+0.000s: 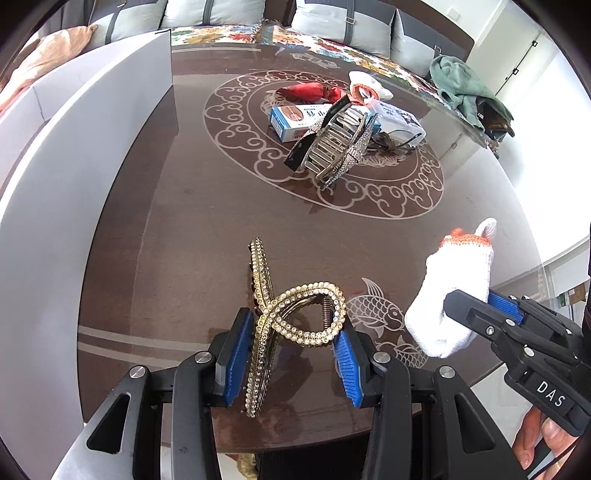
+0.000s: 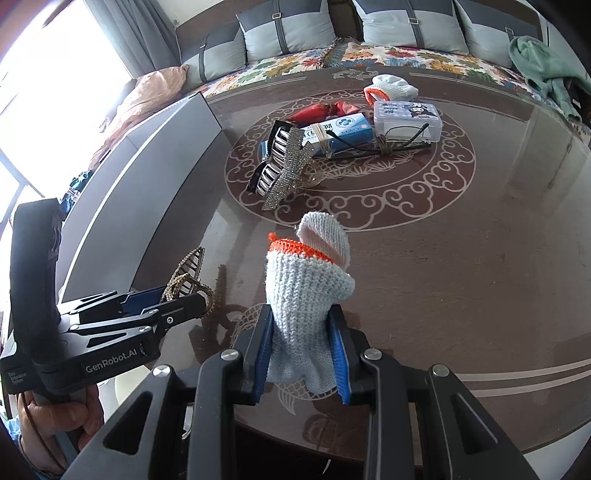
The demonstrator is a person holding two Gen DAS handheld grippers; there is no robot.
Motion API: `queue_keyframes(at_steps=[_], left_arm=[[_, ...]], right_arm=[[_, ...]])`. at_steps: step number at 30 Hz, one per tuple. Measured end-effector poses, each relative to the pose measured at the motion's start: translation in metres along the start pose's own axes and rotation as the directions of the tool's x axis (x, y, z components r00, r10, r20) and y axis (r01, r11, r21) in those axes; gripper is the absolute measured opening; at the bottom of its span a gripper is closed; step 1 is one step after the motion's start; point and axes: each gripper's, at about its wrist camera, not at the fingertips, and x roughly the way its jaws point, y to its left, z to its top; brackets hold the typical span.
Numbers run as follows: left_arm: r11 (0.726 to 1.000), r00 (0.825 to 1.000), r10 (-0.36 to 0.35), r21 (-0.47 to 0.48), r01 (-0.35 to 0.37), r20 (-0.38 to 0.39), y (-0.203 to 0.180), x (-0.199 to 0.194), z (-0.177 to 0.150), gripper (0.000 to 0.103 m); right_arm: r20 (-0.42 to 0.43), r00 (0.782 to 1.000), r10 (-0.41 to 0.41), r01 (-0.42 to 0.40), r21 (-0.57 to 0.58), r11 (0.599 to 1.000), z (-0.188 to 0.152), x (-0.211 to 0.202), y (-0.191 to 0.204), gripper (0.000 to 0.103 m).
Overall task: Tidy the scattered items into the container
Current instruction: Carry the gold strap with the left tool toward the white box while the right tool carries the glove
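Pearl hair clip [image 1: 295,314] clamped in left gripper [image 1: 291,354], white glove [image 2: 306,306] pinched upright in right gripper [image 2: 301,354]

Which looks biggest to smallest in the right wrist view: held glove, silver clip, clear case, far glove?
1. Held glove, though it is nearest the camera, in the right tongs.
2. Silver clip.
3. Clear case, close to the clip, unsure.
4. Far glove.

Dark brown table [image 2: 461,258] with pale swirl and fish patterns under a glossy top. Behind it, a sofa [image 2: 388,55] with a flowery cover and grey cushions [image 2: 288,29]. Bright window [image 2: 48,85] with grey curtains on one side, white walls [image 1: 546,92] opposite.
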Motion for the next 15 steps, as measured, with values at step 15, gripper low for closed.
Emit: queue_keyframes(at_steps=[15], left_arm=[[0.999, 0.999, -0.030, 0.022, 0.030, 0.030, -0.011, -0.014, -0.001, 0.043]], right_arm=[[-0.001, 1.000, -0.010, 0.010, 0.014, 1.000, -0.006, -0.006, 0.004, 0.029]])
